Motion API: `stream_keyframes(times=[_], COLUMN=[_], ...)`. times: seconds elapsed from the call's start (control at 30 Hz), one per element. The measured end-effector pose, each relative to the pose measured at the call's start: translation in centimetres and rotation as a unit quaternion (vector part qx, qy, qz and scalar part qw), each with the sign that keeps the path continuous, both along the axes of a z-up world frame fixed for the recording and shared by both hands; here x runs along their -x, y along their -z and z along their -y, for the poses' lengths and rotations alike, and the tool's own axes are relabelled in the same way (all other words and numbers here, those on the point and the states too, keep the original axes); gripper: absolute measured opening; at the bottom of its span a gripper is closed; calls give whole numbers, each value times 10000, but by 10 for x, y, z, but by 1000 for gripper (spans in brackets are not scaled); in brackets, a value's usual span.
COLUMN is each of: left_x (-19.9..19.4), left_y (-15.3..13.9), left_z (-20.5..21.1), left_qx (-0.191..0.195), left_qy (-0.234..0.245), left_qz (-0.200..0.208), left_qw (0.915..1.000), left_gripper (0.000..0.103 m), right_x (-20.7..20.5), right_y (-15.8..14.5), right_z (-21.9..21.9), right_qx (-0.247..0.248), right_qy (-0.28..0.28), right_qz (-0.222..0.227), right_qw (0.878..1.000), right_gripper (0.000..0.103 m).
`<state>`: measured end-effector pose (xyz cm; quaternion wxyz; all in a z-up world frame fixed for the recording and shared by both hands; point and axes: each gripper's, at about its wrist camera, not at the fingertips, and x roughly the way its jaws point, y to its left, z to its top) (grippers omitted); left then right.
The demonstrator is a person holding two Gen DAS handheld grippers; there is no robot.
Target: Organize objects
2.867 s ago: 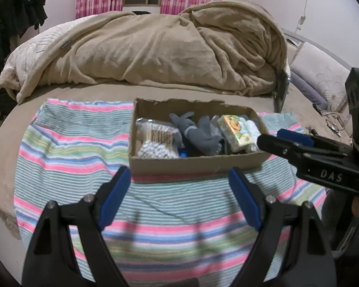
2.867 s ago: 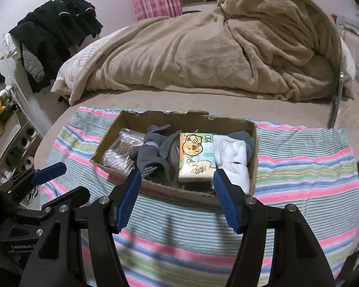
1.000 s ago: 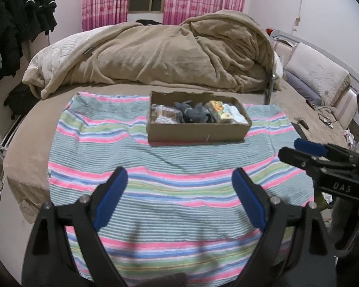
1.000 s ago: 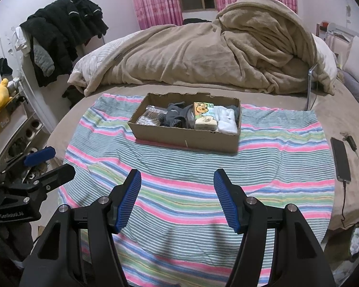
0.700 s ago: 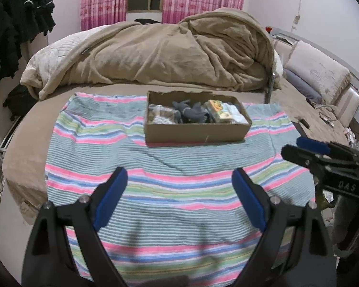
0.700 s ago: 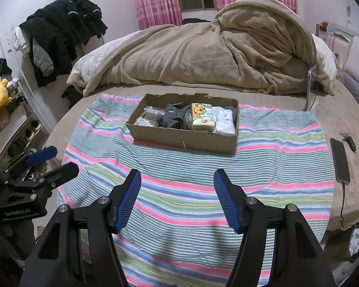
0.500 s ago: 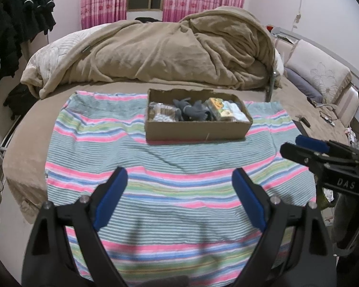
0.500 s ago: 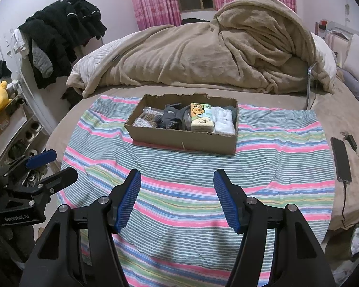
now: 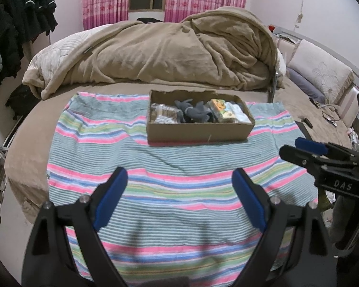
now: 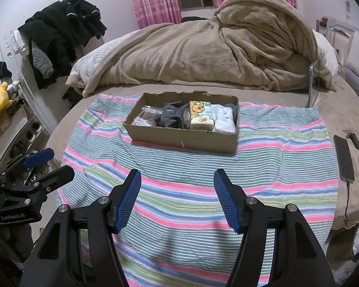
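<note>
We've got the open brown cardboard box point(image 10: 184, 129) sitting mid-bed on the pink/green/blue striped cloth point(image 10: 263, 162), w/ grey socks point(image 10: 170, 117), a cartoon-print tissue pack point(image 10: 200, 117) & a white folded cloth point(image 10: 225, 119) inside. Left gripper point(image 9: 179, 198) & right gripper point(image 10: 177, 198) both spread wide, holding nothing, well apart from the box.

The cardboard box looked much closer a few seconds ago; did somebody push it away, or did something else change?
Both grippers pulled back toward the near edge of the bed; the cardboard box did not visibly move. The left gripper and right gripper were open and empty before and are so now. The socks, tissue pack and white cloth lie in the box as before, on the striped towel.
</note>
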<state>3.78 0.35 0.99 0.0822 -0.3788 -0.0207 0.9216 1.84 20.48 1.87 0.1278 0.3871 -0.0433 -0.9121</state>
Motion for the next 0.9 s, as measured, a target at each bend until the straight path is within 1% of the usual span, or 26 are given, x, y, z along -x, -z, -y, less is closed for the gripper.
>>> stream_keyframes(times=[0.9], left_x=[7], left_y=[7], left_z=[6], left_qx=[-98], left_qy=[-73], left_qz=[106], left_qw=[9999], left_gripper=[90], right_x=[6], right_y=[4], right_z=[3], right_qx=[-120], right_qy=[5], right_qz=[51], right_qw=[9999], right_gripper=[66])
